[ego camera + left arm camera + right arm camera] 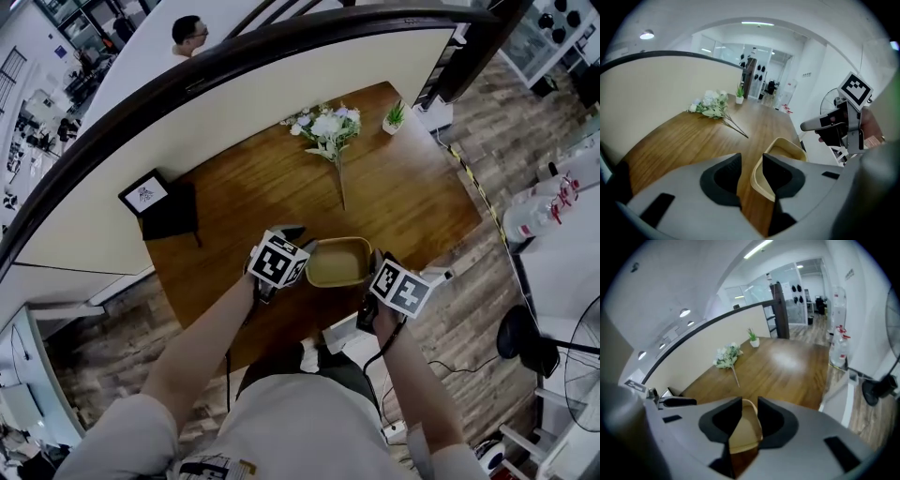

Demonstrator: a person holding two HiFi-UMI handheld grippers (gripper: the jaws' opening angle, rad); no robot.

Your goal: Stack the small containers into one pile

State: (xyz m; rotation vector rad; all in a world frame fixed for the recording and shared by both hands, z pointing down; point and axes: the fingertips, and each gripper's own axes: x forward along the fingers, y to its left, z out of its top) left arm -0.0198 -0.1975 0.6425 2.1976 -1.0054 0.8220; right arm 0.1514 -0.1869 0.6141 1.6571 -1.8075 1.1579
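The jaws of the left gripper [751, 160] and the right gripper [749, 403] are loose. Each has a wall of the tan container [339, 262] between them without squeezing. It is low in the middle of the frame, at the wooden surface's [262, 178] near edge. I think one gripper on each side keeps it level.

Container [339, 262] tan; table [412, 202] brown wood-grain; flowers [325, 128] white, green leaves; fingers [723, 180] black; marker cube [277, 260] black-white squares

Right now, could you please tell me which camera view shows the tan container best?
The head view: it shows nearly the whole tan container from above, rim and inside. The left gripper view catches only part of its rim and wall; the right gripper view only a narrow slice of wall.
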